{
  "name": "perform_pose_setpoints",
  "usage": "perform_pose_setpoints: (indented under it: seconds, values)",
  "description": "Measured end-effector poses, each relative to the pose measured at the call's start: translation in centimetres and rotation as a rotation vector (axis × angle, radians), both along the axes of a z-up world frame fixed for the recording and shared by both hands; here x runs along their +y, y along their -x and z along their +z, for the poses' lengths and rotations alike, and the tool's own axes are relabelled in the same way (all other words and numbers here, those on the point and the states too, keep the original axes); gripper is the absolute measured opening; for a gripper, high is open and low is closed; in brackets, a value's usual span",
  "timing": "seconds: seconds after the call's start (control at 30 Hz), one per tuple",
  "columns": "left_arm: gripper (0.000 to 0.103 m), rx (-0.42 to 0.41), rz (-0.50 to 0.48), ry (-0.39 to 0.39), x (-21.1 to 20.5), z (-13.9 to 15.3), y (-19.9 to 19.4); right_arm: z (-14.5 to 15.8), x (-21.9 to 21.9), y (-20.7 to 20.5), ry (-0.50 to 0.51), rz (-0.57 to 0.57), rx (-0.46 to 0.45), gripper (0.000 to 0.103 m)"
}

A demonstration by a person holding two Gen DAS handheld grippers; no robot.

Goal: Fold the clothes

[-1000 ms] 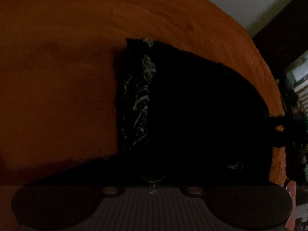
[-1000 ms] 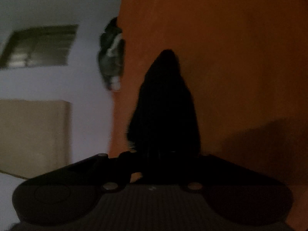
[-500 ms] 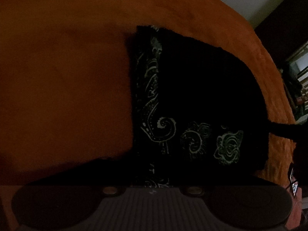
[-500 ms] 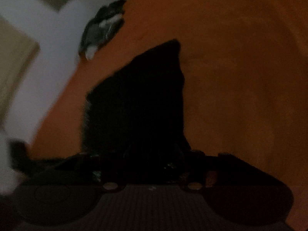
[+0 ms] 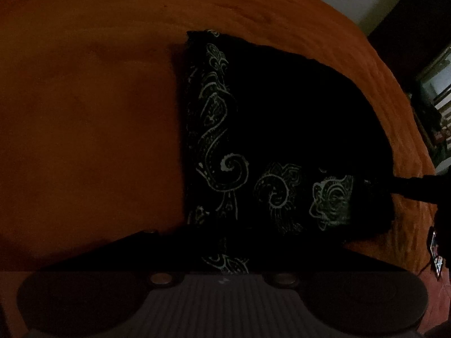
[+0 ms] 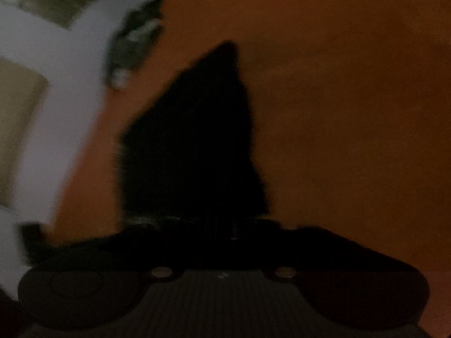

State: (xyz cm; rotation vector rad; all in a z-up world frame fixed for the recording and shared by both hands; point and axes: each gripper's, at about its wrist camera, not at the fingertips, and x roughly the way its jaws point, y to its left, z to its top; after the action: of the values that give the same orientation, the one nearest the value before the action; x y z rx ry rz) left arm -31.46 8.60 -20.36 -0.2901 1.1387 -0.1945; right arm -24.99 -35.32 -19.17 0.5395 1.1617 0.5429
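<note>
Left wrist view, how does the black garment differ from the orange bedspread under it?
The black garment is almost black with pale swirling prints along its left and lower parts, while the orange bedspread is one plain colour with no print. The garment is a straight-edged piece covering only part of the view, and the bedspread spreads well beyond it. Both are soft fabric.

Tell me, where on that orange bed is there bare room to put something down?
The widest bare stretch of the orange bedspread lies left of the black patterned garment. A narrower strip runs beyond its far edge. The right side, toward the bed's edge, is tightest.
</note>
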Motion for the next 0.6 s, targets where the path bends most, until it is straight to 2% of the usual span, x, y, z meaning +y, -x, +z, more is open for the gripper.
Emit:
perform_pose_setpoints:
  seconds: [0.03, 0.07, 0.27, 0.33, 0.37, 0.4, 0.43, 0.5, 0.6]
  values:
    - [0.003, 0.002, -0.004, -0.002, 0.0, 0.0, 0.0, 0.0, -0.2, 0.1, 0.003, 0.003, 0.005, 0.048]
    - [0.004, 0.004, -0.008, -0.002, 0.0, 0.0, 0.0, 0.0, -0.3, 0.1, -0.015, -0.006, 0.028, 0.050]
    - [0.005, 0.019, -0.008, 0.003, -0.1, 0.0, 0.0, -0.4, 1.1, 1.9, -0.200, -0.038, 0.159, 0.053]
    - [0.005, 0.019, -0.008, 0.004, -0.2, -0.1, -0.1, -0.3, 1.5, 2.3, -0.198, -0.014, 0.156, 0.052]
    - [0.006, 0.019, -0.009, 0.006, -0.2, -0.1, -0.1, -0.3, 1.8, 2.5, -0.175, -0.005, 0.160, 0.050]
    - [0.006, 0.020, -0.009, 0.006, -0.3, -0.1, -0.1, -0.4, 2.1, 2.6, -0.157, 0.000, 0.166, 0.042]
    - [0.007, 0.020, -0.009, 0.006, -0.4, 0.0, -0.1, -0.7, 2.1, 2.7, -0.153, -0.004, 0.178, 0.008]
    - [0.014, 0.018, -0.008, 0.010, -0.3, 0.2, -0.1, -0.8, 2.0, 2.8, -0.143, -0.024, 0.178, 0.006]
    - [0.025, 0.010, -0.008, 0.022, -0.2, 0.7, 0.1, 0.8, 2.1, 3.1, -0.104, -0.012, 0.102, 0.006]
